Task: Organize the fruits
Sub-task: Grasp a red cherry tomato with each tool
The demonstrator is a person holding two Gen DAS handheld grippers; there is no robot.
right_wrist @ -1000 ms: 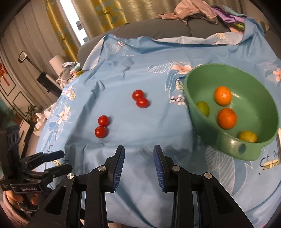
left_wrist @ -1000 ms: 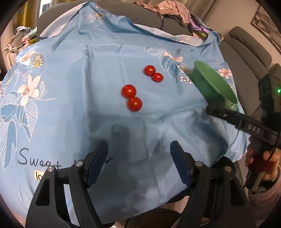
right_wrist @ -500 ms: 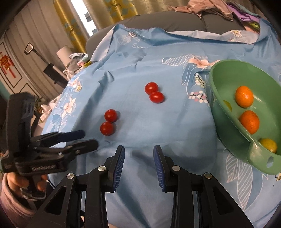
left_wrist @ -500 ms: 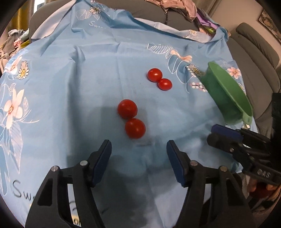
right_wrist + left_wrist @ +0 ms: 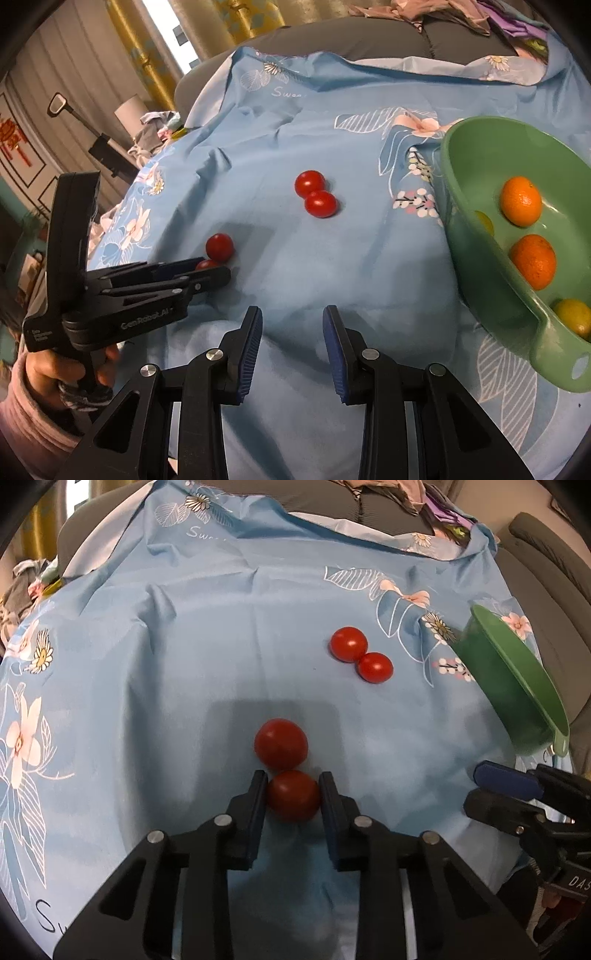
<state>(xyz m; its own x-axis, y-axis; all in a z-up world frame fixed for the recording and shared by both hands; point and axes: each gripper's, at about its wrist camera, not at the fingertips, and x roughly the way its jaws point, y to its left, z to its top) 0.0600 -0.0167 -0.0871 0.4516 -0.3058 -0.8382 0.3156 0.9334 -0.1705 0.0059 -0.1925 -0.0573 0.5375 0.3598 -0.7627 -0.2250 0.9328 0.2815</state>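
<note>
Several red tomatoes lie on the blue flowered cloth (image 5: 184,701). My left gripper (image 5: 293,777) is closing on the nearest tomato (image 5: 293,795), and its pads press both sides of it. A second tomato (image 5: 280,744) touches it just beyond. Another pair (image 5: 348,644) (image 5: 375,667) lies farther right. The green bowl (image 5: 465,236) at the right holds two oranges (image 5: 521,201) (image 5: 533,262) and yellowish fruits (image 5: 574,317). My right gripper (image 5: 291,317) hovers over bare cloth, a narrow gap between its fingers and nothing in it. From that side the left gripper (image 5: 216,268) hides most of its tomato (image 5: 207,264).
The cloth covers a grey sofa, with heaped clothes (image 5: 443,14) at the back. A hand in a pink sleeve (image 5: 37,387) holds the left gripper. Yellow curtains and a lamp (image 5: 129,110) stand at the far left. The bowl's handle (image 5: 569,354) points toward me.
My left gripper moved forward and down to the nearest tomato and its jaws closed from wide apart onto it. The right gripper kept its narrow gap and barely shifted.
</note>
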